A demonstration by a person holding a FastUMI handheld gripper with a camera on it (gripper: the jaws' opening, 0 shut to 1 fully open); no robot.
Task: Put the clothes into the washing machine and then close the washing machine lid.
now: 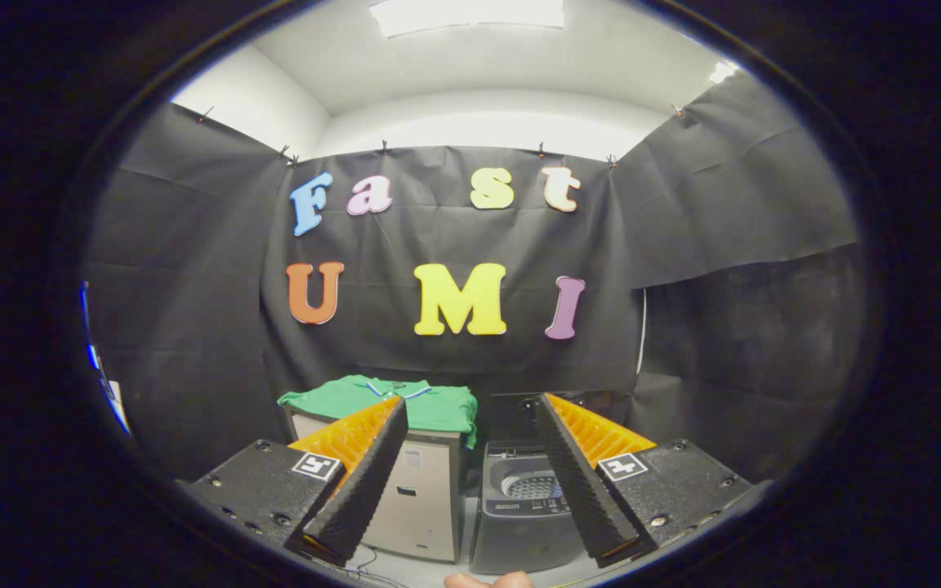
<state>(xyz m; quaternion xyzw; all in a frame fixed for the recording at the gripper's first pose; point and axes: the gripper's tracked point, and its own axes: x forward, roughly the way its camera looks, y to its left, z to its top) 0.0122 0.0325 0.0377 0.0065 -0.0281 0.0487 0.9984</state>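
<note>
Gripper view: gripper (470, 408) fingers spread wide, holding nothing; green clothes (389, 404) folded atop left cabinet (421, 498); washing machine (524, 506) right, lid up; labels unreadable

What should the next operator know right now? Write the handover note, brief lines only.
Claw: open, fingers apart, holding nothing.
Green shirt: folded on top of the beige cabinet, beyond the fingers.
Washing machine: beside the cabinet, lid up, drum visible, between the fingers.
Done: nothing yet.
Left: grasp the shirt, drop it in the drum, close the lid.
</note>
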